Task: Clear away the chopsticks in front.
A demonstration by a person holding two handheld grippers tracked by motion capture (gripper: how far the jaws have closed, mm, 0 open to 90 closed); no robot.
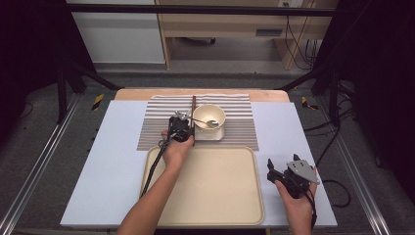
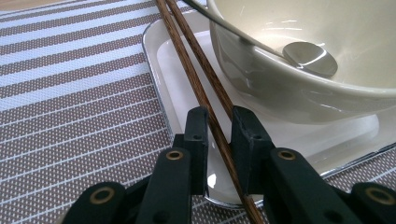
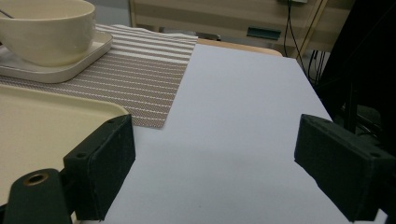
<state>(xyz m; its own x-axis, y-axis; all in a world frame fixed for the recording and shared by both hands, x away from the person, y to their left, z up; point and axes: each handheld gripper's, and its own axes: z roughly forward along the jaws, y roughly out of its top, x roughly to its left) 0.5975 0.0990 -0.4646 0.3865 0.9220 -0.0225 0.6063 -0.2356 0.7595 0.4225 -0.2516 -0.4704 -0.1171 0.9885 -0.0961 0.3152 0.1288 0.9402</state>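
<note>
Wooden chopsticks (image 2: 205, 79) between the left gripper's (image 2: 219, 126) nearly closed jaws, long axis toward the table's far edge; right gripper's (image 3: 215, 158) jaws spread.

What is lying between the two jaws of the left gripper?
In the left gripper view, the pair of wooden chopsticks passes between the jaws of the left gripper, over the edge of the white plate.

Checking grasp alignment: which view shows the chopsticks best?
Left gripper view: the chopsticks run close up between the left hand-held gripper jaws, across the white plate. The high view gives a thin dark line.
</note>
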